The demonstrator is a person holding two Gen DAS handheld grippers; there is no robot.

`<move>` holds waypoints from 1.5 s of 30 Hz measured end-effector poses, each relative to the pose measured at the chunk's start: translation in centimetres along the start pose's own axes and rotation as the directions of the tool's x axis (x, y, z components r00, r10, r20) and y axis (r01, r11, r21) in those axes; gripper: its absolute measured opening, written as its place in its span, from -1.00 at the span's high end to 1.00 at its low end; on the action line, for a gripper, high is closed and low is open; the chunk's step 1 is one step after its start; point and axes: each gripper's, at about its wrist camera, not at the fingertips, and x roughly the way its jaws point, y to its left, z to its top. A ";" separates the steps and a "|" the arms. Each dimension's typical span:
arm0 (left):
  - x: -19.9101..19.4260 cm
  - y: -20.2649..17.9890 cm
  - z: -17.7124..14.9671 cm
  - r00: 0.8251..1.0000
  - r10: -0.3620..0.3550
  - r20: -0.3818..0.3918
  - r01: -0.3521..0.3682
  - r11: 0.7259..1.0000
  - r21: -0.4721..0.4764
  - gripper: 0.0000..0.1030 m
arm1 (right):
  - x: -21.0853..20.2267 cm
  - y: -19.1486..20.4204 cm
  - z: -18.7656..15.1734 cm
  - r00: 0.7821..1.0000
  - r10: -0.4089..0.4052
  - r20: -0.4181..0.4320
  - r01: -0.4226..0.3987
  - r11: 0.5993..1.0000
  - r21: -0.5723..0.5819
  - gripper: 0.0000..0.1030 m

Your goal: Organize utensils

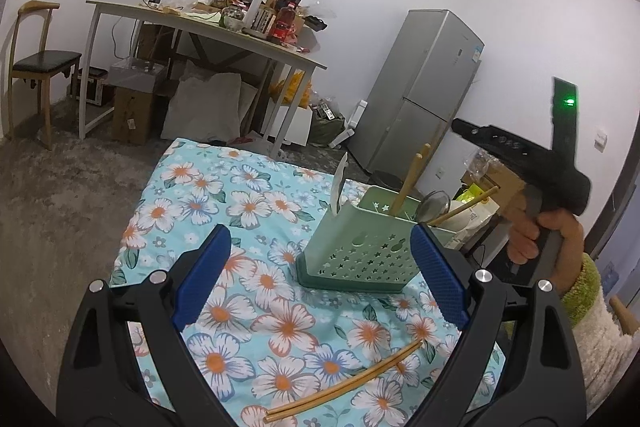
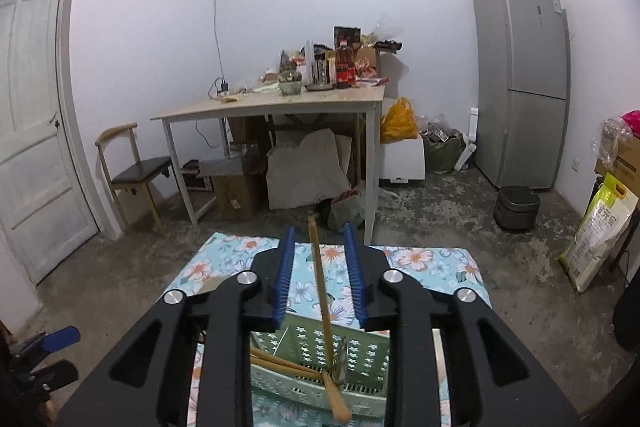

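Note:
A green perforated utensil holder (image 1: 360,247) stands on the floral cloth (image 1: 248,203). It holds wooden utensils, a white spoon (image 1: 340,183) and a metal strainer (image 1: 434,205). A pair of wooden chopsticks (image 1: 344,383) lies on the cloth in front of it. My left gripper (image 1: 320,251) is open and empty, above the chopsticks. In the right wrist view the holder (image 2: 316,359) is directly below my right gripper (image 2: 319,269), which is open. A wooden utensil handle (image 2: 320,291) rises between its fingers without touching them. The right gripper's body and the hand on it show in the left wrist view (image 1: 532,171).
Behind the cloth stands a cluttered table (image 2: 280,103) with boxes and bags under it. A grey fridge (image 2: 520,79) is at the right, a chair (image 2: 132,171) and a door (image 2: 32,131) at the left. A rice bag (image 2: 596,231) leans at the right.

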 end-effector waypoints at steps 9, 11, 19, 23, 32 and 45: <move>-0.1 0.1 0.0 1.000 0.005 -0.003 -0.005 1.000 -0.001 -0.69 | -7.0 -1.0 -1.1 0.992 0.035 0.118 -0.052 0.988 0.146 0.24; -0.1 0.2 0.1 1.000 0.012 -0.005 -0.012 1.000 -0.006 -0.69 | -8.3 -1.2 -1.8 0.990 0.050 0.134 -0.073 0.982 0.176 0.21; 0.3 -0.3 -0.1 0.997 0.069 -0.041 -0.068 0.997 0.020 -0.69 | -10.8 -1.4 -6.8 0.986 0.155 0.060 -0.166 0.948 0.273 0.11; 1.2 -0.6 -0.6 0.991 0.097 -0.092 -0.093 0.995 0.042 -0.70 | -9.7 -1.7 -10.1 0.977 0.206 -0.050 -0.179 0.928 0.328 0.10; 4.2 -0.6 -3.4 0.947 0.196 -0.256 -0.166 0.977 0.133 -0.74 | -5.9 -2.7 -17.9 0.904 0.331 -0.270 -0.162 0.851 0.499 0.10; 5.5 0.1 -5.0 0.920 0.217 -0.325 -0.174 0.972 0.159 -0.74 | -1.1 -2.6 -27.0 0.784 0.463 -0.414 -0.042 0.705 0.708 0.10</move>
